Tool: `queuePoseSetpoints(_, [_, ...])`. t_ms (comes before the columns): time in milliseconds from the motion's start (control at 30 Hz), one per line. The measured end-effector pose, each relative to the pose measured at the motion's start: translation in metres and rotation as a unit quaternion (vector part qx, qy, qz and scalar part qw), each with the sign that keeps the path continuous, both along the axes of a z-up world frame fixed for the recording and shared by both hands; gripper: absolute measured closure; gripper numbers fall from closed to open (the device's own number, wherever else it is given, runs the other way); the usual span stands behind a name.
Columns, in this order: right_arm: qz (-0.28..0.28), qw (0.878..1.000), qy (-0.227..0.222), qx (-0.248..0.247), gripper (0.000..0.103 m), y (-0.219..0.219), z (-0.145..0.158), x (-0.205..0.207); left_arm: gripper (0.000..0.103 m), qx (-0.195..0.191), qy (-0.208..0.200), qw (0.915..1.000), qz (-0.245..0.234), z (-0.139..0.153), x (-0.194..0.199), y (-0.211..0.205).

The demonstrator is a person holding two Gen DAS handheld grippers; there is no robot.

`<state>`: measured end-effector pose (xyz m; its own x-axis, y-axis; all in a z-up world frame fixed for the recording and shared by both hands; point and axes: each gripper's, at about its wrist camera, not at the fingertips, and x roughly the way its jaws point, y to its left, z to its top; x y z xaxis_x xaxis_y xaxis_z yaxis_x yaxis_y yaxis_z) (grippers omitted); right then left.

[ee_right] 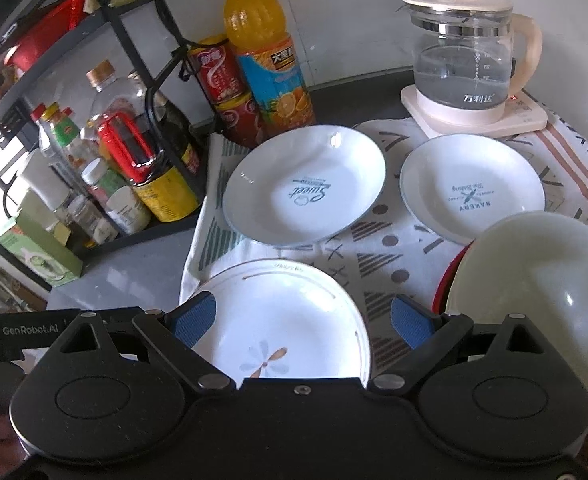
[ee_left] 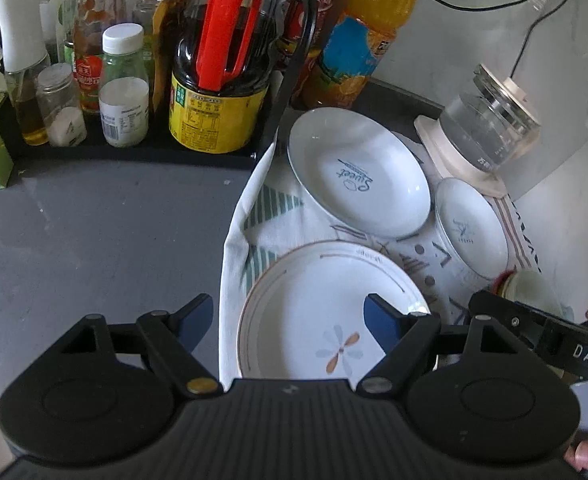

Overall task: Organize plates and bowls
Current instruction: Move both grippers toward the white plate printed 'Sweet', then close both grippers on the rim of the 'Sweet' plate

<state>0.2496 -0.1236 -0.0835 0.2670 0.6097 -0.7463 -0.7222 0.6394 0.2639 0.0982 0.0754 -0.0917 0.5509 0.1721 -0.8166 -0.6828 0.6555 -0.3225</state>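
Three white plates lie on a patterned cloth (ee_right: 378,264). The flower-print plate (ee_left: 318,312) (ee_right: 289,312) is nearest, the "Sweet" plate (ee_left: 358,172) (ee_right: 306,188) lies behind it, and the smaller "Bakery" plate (ee_left: 472,226) (ee_right: 472,188) sits to the right. A pale bowl (ee_right: 534,280) (ee_left: 534,286) rests in a red-rimmed one at the near right. My left gripper (ee_left: 289,316) hovers open above the flower plate's left edge. My right gripper (ee_right: 302,316) is open above that plate's right edge. Neither gripper's pads touch anything.
A glass kettle (ee_right: 462,60) on its base stands at the back right. A black rack (ee_left: 133,152) of bottles and jars fills the left, with an orange drink bottle (ee_right: 265,60) and red cans (ee_right: 221,76) beside it. A green box (ee_right: 37,256) sits on the grey counter (ee_left: 93,240).
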Motion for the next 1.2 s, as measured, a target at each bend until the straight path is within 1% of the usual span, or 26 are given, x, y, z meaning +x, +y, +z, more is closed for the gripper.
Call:
queuePoseSetpoints(100, [-0.006, 1.0, 0.007, 0.005, 0.011, 0.003, -0.002, 0.006, 0.023, -0.008, -0.009, 0.9999, 0.009, -0.003, 0.006, 0.006])
queuePoseSetpoints(167, [-0.013, 1.0, 0.007, 0.005, 0.016, 0.006, -0.004, 0.012, 0.023, -0.009, -0.013, 0.9998, 0.013, -0.004, 0.012, 0.01])
queuePoseSetpoints(300, [-0.031, 0.999, 0.016, 0.011, 0.019, 0.012, -0.008, 0.026, 0.024, -0.011, -0.023, 0.9995, 0.018, -0.005, 0.024, 0.018])
queuePoseSetpoints(400, [-0.036, 0.999, 0.026, 0.013, 0.027, 0.019, -0.012, 0.036, 0.025, -0.015, -0.029, 0.9992, 0.023, -0.009, 0.035, 0.023])
queuePoseSetpoints(500, [-0.045, 0.998, 0.033, 0.013, 0.028, 0.025, -0.017, 0.045, 0.026, -0.015, -0.035, 0.9989, 0.029, -0.014, 0.045, 0.027])
queuePoseSetpoints(567, [-0.051, 0.997, 0.05, 0.018, 0.035, 0.027, -0.021, 0.051, 0.027, -0.019, -0.041, 0.9984, 0.034, -0.019, 0.051, 0.031])
queuePoseSetpoints(667, [-0.059, 0.996, 0.067, 0.02, 0.043, 0.033, -0.03, 0.061, 0.03, -0.026, -0.048, 0.9976, 0.044, -0.027, 0.059, 0.037])
queuePoseSetpoints(767, [-0.063, 0.995, 0.076, 0.023, 0.045, 0.039, -0.036, 0.07, 0.034, -0.03, -0.052, 0.9967, 0.055, -0.037, 0.067, 0.043])
queuePoseSetpoints(833, [-0.069, 0.994, 0.084, 0.023, 0.045, 0.042, -0.041, 0.076, 0.04, -0.036, -0.054, 0.996, 0.061, -0.044, 0.072, 0.047])
queuePoseSetpoints(1067, [-0.088, 0.989, 0.114, 0.021, 0.051, 0.057, -0.063, 0.097, 0.052, -0.047, -0.061, 0.9937, 0.081, -0.066, 0.087, 0.059])
queuePoseSetpoints(1133, [-0.09, 0.989, 0.118, 0.02, 0.051, 0.062, -0.068, 0.101, 0.057, -0.052, -0.061, 0.9932, 0.085, -0.072, 0.092, 0.061])
queuePoseSetpoints(1200, [-0.092, 0.988, 0.123, 0.016, 0.052, 0.067, -0.072, 0.105, 0.059, -0.056, -0.061, 0.9926, 0.089, -0.076, 0.094, 0.063])
